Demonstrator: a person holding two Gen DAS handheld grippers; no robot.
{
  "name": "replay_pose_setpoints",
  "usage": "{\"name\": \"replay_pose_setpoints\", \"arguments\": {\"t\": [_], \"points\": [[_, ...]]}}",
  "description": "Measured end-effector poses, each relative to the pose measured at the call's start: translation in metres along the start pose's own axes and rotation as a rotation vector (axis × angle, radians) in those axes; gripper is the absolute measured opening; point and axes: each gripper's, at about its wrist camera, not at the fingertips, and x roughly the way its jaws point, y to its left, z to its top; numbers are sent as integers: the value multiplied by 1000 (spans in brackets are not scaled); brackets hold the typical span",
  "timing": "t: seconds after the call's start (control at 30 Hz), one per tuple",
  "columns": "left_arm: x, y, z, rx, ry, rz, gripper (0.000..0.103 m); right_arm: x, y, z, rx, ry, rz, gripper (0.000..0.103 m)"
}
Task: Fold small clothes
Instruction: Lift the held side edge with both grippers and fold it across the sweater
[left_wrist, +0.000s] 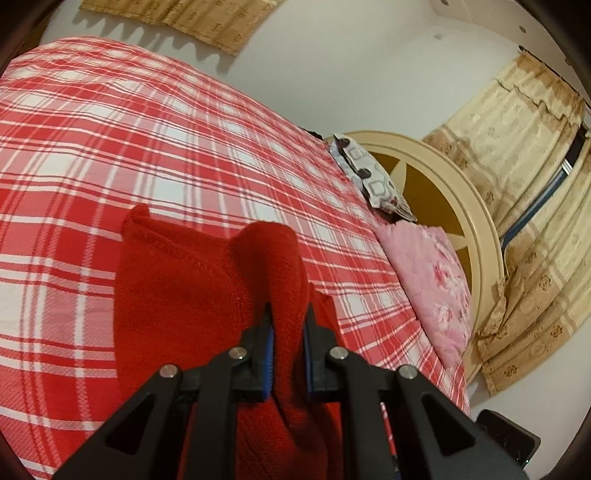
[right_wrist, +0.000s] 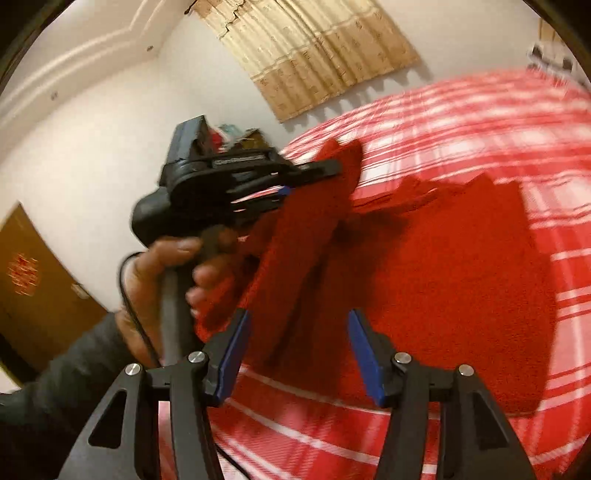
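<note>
The left tongs (left_wrist: 288, 332) are clenched on a raised fold of the red garment (right_wrist: 443, 280), which otherwise lies flat on the plaid bed (left_wrist: 110, 147); the right tongs (right_wrist: 299, 354) hang released just above its near edge, nearer the free cloth.
</note>
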Motion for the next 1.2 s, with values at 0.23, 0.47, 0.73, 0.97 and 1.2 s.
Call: {"name": "replay_pose_setpoints", "arguments": {"t": [0.23,0.47,0.73,0.97,1.2], "points": [[25,-34,-4,81,37,3,13,-14,-52,-16,231,-17,47,56],[52,-44,-13,85,87,5,13,-33,-60,-25,295,-56,148,56],[64,-73,-17,162,120,22,13,-57,-69,-26,322,-93,122,56],[74,-87,-22,207,148,24,13,-38,-60,-24,252,6,80,13],[78,-94,-19,205,139,7,13,-66,-55,-19,199,-4,-46,12]]}}
